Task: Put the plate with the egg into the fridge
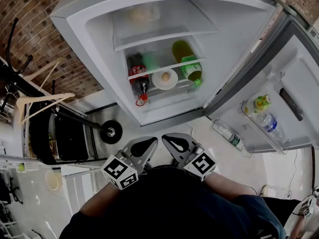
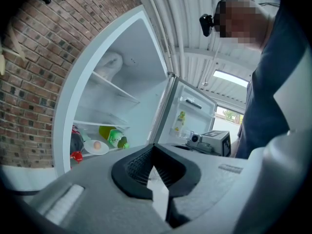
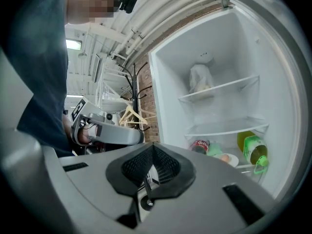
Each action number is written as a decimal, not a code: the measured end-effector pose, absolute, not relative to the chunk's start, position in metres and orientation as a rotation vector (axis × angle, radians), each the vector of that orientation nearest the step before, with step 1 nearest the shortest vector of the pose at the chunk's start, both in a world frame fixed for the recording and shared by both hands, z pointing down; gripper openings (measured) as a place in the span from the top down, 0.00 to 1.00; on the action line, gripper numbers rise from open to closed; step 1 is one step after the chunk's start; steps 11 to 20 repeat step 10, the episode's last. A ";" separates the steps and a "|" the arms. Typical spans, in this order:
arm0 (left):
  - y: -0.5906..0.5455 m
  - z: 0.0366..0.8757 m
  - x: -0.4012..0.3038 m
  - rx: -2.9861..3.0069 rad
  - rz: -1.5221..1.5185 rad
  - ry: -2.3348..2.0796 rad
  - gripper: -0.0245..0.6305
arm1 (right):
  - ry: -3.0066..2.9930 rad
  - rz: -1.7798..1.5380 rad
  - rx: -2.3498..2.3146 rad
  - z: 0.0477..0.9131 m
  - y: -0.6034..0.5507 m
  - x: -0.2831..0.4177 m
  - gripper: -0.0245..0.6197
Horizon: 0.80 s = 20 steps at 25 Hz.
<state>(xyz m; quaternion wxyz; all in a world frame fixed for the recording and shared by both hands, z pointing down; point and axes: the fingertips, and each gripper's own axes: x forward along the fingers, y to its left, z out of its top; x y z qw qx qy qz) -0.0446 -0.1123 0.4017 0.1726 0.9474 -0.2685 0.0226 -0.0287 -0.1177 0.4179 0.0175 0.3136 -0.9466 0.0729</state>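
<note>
Head view gives us the open fridge (image 1: pixel 94 39) from above, its door (image 1: pixel 299 78) swung out to the right. We see the plate (image 1: pixel 174 81) resting on the lower shelf inside, with the egg (image 1: pixel 165 76) at its middle. A dark cola bottle (image 1: pixel 139 77) sits just to its left and a green bottle (image 1: pixel 188 63) just to its right. The door pockets carry a clear water bottle (image 1: pixel 267 122) and a small yellow-green container (image 1: pixel 262 102). We hold both tools low, close to our body and well apart from the fridge. The left hand-held gripper (image 1: pixel 144 146) and the right hand-held gripper (image 1: pixel 175 144) sit side by side, tips pointed toward the fridge. In each gripper view we find the jaws closed together with nothing between them. Wooden hangers (image 1: pixel 40 99) hang on a rack at the left, beside a brick wall (image 1: pixel 30 14).
</note>
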 end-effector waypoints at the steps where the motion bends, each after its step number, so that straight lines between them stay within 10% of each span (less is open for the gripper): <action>1: -0.112 0.402 -0.045 2.687 0.063 -0.762 0.96 | -2.941 0.223 0.973 0.418 -0.118 -0.029 0.95; 20: -0.114 0.402 -0.043 2.687 0.067 -0.772 0.96 | -2.936 0.237 0.975 0.419 -0.118 -0.026 0.95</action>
